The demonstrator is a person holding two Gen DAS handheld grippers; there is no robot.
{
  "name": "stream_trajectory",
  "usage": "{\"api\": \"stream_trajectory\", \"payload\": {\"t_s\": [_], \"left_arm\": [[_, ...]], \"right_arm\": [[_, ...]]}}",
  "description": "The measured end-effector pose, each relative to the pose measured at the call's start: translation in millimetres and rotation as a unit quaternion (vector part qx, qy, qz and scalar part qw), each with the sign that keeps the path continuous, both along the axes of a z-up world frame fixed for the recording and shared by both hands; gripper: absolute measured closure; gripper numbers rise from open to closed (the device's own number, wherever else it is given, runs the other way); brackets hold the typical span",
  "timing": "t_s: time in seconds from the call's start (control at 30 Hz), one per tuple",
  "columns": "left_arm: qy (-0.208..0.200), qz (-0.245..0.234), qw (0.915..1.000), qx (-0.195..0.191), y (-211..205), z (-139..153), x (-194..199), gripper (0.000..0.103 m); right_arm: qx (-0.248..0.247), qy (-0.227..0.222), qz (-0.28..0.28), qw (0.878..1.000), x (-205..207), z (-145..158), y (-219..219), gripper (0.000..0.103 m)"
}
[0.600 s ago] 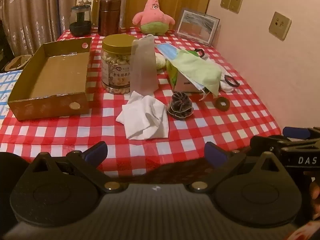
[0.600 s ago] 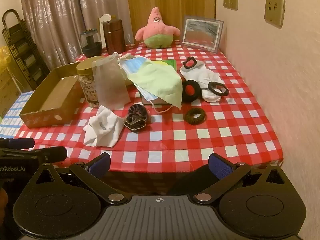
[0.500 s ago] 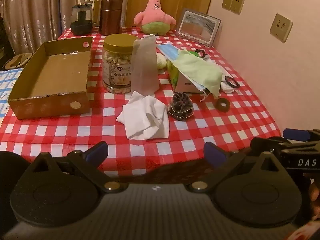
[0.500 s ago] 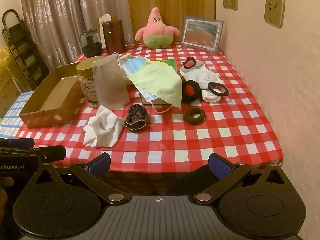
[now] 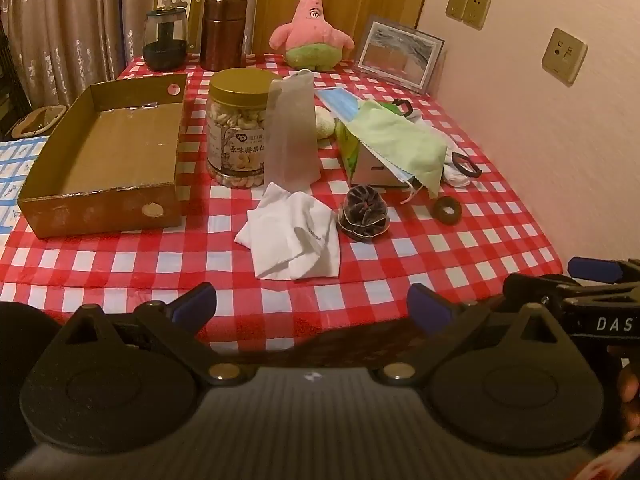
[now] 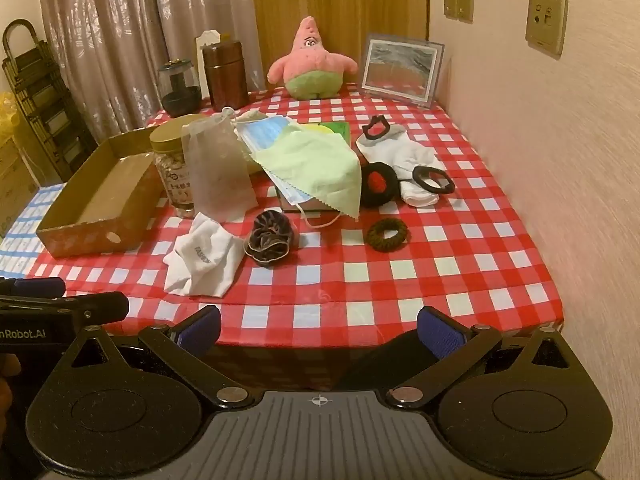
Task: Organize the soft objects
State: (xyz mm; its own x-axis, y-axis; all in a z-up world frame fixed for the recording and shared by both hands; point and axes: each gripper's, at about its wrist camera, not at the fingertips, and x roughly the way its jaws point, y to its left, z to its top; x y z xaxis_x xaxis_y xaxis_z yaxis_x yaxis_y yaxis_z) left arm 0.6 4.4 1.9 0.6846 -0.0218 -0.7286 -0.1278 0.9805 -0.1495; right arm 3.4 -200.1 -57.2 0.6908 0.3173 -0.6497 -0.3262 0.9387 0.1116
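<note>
Approaching with both jaws spread and empty: left gripper (image 5: 312, 306) should pinch the white cloth's (image 5: 294, 236) raised fold, carrying toward the ten-o'clock box (image 5: 96, 208); right gripper (image 6: 319, 326) waits.

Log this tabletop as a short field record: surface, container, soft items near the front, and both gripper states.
surface: table with red-and-white checked cloth
container: cardboard box, open top, nothing visible inside, at the left
front soft items: white cloth, crumpled; dark scrunchie right beside it; olive hair tie lying apart
draped: green cloth over a face mask
back: pink plush, upright
left gripper: open, holding nothing
right gripper: open, holding nothing
</note>
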Motion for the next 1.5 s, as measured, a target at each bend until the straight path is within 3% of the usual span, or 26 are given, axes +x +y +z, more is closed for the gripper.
{"api": "stream_trajectory", "payload": {"t_s": [1.5], "left_arm": [[-0.002,-0.002,1.0,0.002,-4.4,7.5,4.0,0.002]], "right_arm": [[-0.003,-0.005,-0.002,1.0,3.3,7.4,-1.9,0.0]]}}
